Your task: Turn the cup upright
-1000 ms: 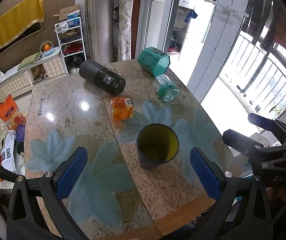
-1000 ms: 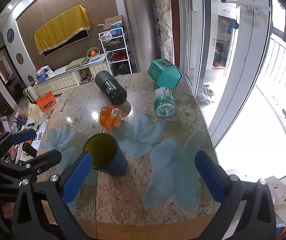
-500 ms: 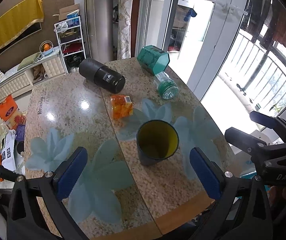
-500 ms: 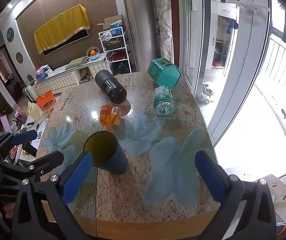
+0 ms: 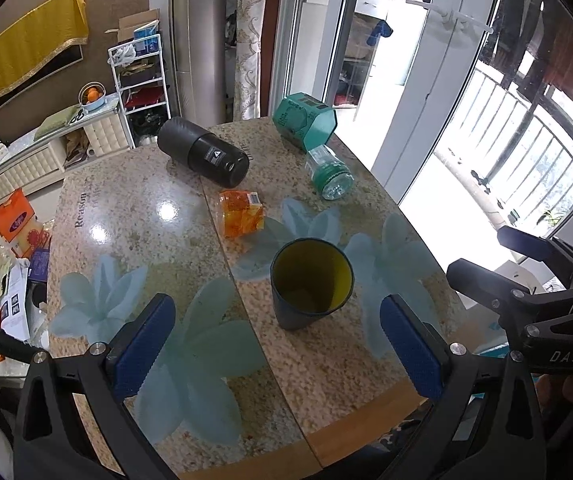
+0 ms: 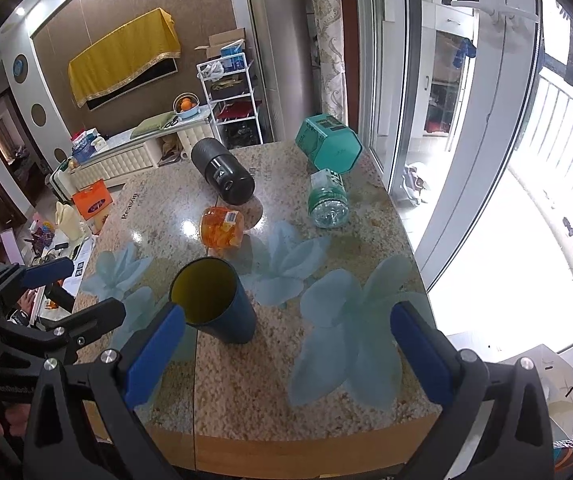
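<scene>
A dark blue cup with a yellow inside (image 5: pixel 311 283) stands upright on the stone table (image 5: pixel 134 208), mouth up; it also shows in the right wrist view (image 6: pixel 214 300). My left gripper (image 5: pixel 278 344) is open and empty, held above the table's near edge with the cup just beyond its two blue pads. My right gripper (image 6: pixel 286 350) is open and empty, with the cup near its left pad. Each gripper shows at the side of the other's view, also open.
A black cylinder (image 5: pixel 202 156), an orange jar (image 5: pixel 242 214), a clear bottle with a green label (image 5: pixel 328 174) and a teal hexagonal box (image 5: pixel 304 122) lie on the far half of the table. The table's wooden front edge (image 6: pixel 286 452) is near. Glass doors stand at the right.
Both grippers have drawn back slightly from the cup and stayed open. The cup stands still.
</scene>
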`<state>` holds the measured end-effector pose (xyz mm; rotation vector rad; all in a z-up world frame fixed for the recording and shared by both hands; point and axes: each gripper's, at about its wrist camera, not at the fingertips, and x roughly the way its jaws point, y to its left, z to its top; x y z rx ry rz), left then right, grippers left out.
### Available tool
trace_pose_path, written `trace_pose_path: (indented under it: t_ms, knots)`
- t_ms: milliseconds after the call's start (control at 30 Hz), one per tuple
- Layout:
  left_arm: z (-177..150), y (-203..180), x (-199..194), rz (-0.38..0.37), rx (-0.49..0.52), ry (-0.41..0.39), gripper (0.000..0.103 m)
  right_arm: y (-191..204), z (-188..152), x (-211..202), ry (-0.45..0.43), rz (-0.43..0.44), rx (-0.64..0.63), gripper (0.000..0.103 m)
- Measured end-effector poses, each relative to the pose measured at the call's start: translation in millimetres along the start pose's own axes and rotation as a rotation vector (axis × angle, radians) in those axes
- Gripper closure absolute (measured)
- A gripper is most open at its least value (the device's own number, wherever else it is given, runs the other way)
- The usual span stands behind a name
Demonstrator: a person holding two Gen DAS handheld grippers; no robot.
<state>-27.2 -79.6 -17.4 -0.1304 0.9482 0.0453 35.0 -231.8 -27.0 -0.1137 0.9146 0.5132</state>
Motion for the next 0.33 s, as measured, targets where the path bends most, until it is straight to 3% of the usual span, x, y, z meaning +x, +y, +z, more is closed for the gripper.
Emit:
trace_pose_path:
  t_ms: [333]
  knots:
    - [-2.6,-2.3,-1.1,-0.007,-0.004,-0.003,0.0,0.7,-1.4,-1.2,0.006,-0.002,-0.002,0.0]
